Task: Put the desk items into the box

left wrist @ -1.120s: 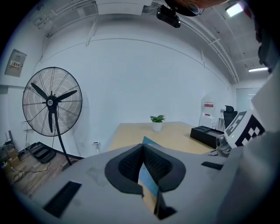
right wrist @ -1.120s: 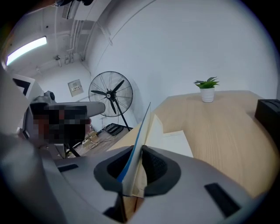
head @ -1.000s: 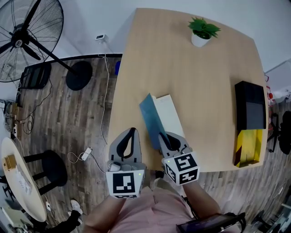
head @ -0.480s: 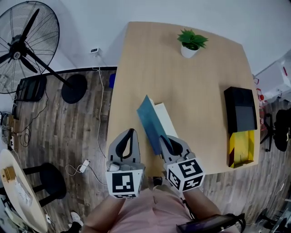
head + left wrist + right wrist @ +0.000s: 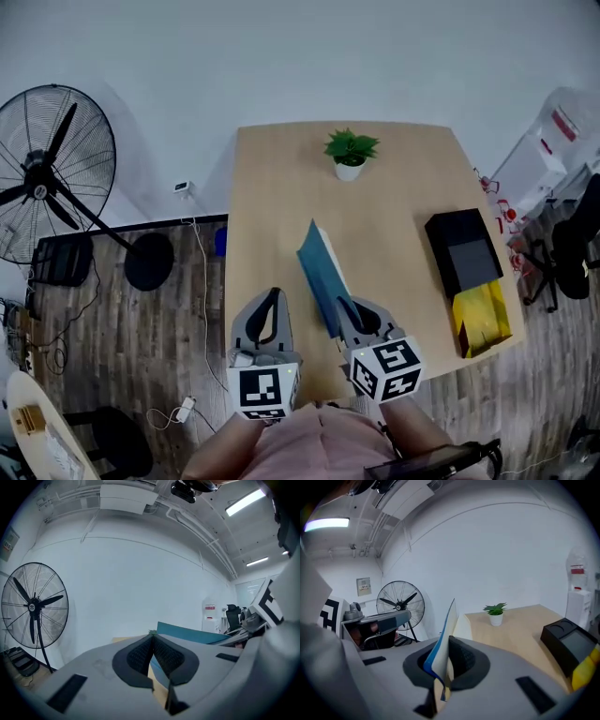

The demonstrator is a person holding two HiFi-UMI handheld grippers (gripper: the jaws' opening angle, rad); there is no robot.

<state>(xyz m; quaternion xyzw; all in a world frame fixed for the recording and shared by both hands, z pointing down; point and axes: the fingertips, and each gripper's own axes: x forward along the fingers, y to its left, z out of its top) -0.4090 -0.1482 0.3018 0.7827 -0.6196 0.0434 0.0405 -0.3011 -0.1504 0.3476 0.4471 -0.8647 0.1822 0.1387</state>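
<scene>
A pale wooden desk (image 5: 394, 206) met a white wall. Your right gripper (image 5: 353, 314) clamped the blue folder (image 5: 322, 274), tilted on edge at centre frame; your left gripper (image 5: 269, 300) sat closed, empty. Carrying looked underway: next, swing right toward the black box (image 5: 461, 251).

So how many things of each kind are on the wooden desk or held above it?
Blue-covered thin book, held in the right gripper: 1
Small green plant in a white pot: 1
Black box: 1
Yellow glossy folded thing next to that box: 1
Total: 4
</scene>
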